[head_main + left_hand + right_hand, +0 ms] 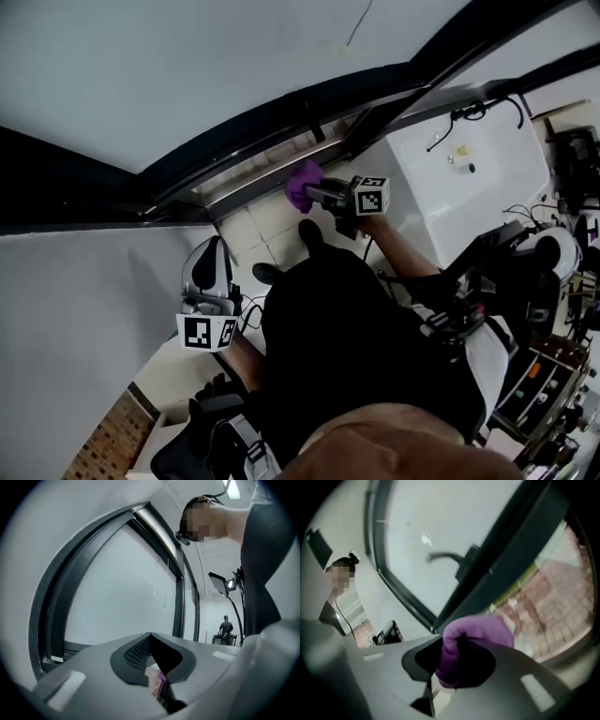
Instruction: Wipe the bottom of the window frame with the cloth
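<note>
Bright window [122, 588] glare, fisheye edges, perhaps motion-blurred

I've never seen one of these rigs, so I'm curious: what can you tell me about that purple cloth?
The purple cloth looks soft, bunched into a rounded wad. The right gripper is shut on it, folds bulging past the jaws. It is held at the bottom of the window frame, by the dark rail; actual contact cannot be told.

place: lab | cues: light stand [219, 583], cables [472, 112] on white table [487, 187]
</note>
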`<action>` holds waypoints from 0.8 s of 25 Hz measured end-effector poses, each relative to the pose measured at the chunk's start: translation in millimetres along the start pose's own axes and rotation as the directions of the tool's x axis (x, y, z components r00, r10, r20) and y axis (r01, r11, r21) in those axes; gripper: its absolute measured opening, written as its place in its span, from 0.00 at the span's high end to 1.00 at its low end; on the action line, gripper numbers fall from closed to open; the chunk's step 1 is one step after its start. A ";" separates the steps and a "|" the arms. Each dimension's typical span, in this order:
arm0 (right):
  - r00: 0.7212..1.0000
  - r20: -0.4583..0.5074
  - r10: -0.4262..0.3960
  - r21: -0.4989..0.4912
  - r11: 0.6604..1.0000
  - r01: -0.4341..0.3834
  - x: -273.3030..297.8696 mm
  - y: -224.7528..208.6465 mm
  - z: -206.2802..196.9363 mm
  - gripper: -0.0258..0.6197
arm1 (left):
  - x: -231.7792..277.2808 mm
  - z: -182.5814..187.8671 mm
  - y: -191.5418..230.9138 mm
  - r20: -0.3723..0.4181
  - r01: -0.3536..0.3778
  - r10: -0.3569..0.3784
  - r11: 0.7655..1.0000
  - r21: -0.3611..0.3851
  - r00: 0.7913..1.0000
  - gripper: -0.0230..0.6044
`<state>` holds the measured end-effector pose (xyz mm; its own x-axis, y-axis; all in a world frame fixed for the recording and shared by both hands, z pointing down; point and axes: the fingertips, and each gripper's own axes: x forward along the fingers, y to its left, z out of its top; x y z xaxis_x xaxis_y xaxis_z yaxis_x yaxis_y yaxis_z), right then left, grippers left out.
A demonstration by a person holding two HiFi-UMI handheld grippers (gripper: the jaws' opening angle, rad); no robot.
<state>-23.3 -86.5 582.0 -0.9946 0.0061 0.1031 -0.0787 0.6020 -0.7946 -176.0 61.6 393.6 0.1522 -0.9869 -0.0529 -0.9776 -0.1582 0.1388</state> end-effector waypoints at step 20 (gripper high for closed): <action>0.853 0.508 -0.122 -0.661 0.580 0.476 39.8 17.5 151.9 0.86 | 34.8 5.0 -40.5 -0.110 0.008 -0.003 0.999 0.045 0.994 0.96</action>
<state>-74.4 -197.1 481.3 -0.8725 -0.4738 -0.1192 -0.4753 0.8796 -0.0167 -131.8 33.9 381.2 0.1703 -0.9838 0.0560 -0.9819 -0.1647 0.0938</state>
